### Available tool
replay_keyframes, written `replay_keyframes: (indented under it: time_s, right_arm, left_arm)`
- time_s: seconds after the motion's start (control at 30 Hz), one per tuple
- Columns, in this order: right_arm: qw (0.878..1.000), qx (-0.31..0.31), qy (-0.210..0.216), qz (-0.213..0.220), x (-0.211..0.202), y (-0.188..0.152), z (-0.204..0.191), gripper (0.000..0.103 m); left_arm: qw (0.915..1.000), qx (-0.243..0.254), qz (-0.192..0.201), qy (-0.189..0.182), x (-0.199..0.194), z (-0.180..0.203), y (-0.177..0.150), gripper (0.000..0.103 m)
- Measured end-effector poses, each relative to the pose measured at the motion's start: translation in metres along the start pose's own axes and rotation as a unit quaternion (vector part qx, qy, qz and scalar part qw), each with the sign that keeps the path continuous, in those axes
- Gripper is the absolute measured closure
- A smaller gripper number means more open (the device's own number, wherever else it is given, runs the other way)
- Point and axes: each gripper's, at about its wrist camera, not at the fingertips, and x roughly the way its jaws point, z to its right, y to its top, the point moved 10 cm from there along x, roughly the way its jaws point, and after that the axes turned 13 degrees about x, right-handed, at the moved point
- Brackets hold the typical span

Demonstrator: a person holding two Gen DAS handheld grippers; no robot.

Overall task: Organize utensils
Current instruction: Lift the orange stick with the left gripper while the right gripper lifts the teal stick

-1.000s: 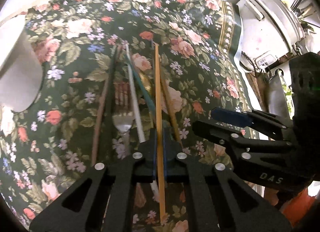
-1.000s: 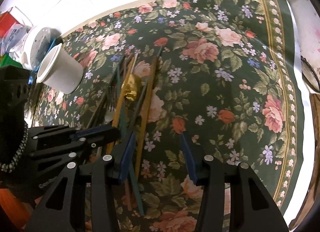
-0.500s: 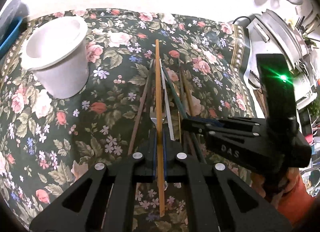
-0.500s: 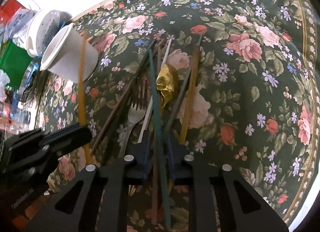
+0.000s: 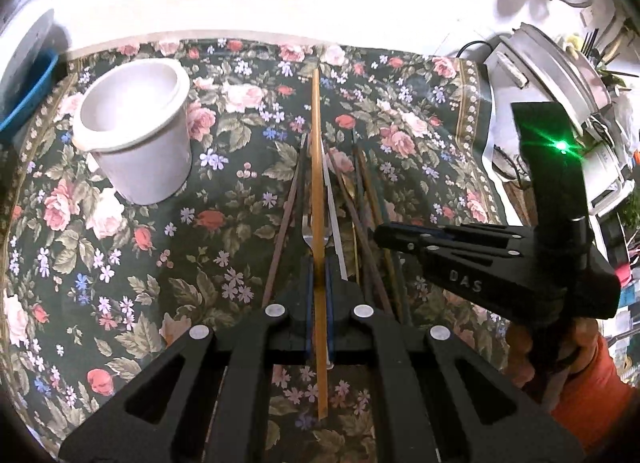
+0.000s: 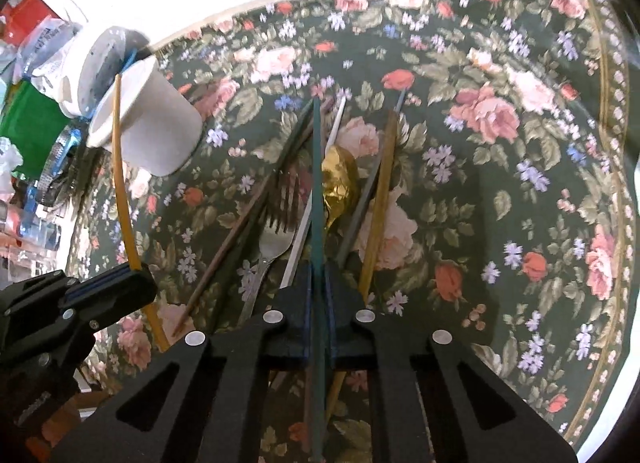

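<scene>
My left gripper [image 5: 316,277] is shut on a yellow chopstick [image 5: 316,167] and holds it above the floral cloth, pointing past the white cup [image 5: 136,135]. From the right wrist view the same chopstick [image 6: 122,183] reaches up beside the cup [image 6: 148,119]. My right gripper [image 6: 318,283] is shut on a green chopstick [image 6: 317,183], over the pile. In the pile lie a fork [image 6: 276,231], a gold spoon [image 6: 340,187], a white stick [image 6: 334,127], brown and grey chopsticks and another yellow chopstick [image 6: 380,199].
The floral cloth [image 6: 500,223] covers the table. A rice cooker [image 5: 556,75] stands off the cloth at the right. A white tub [image 6: 92,63], a green box and plastic clutter crowd the left side behind the cup.
My left gripper lifted the yellow chopstick up and toward the cup. My right gripper moved over the pile, closed on the green chopstick and raised it.
</scene>
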Motion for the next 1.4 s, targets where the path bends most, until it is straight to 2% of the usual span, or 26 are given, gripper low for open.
replay_keyframes:
  time_s: [0.53, 0.77, 0.9, 1.17, 1.4]
  right_arm:
    - [0.995, -0.024, -0.009, 0.091, -0.071, 0.015, -0.011, 0.097]
    - [0.99, -0.04, 0.014, 0.131, -0.106, 0.03, -0.028, 0.098]
    - [0.986, -0.048, 0.033, 0.154, -0.127, 0.044, -0.046, 0.098]
    - [0.978, -0.046, 0.057, 0.194, -0.15, 0.071, -0.081, 0.098]
    - [0.972, -0.039, 0.066, 0.22, -0.156, 0.09, -0.121, 0.098]
  left_arm:
    - [0.9973, 0.011, 0.067, 0.028, -0.041, 0.017, 0.026, 0.1]
    - [0.993, 0.001, 0.103, 0.057, -0.072, 0.01, 0.047, 0.1]
    - [0.9899, -0.005, 0.126, 0.065, -0.093, 0.001, 0.062, 0.1]
    - [0.9816, 0.017, 0.168, 0.09, -0.134, -0.032, 0.093, 0.1]
    - [0.979, 0.024, 0.181, 0.091, -0.155, -0.073, 0.108, 0.1]
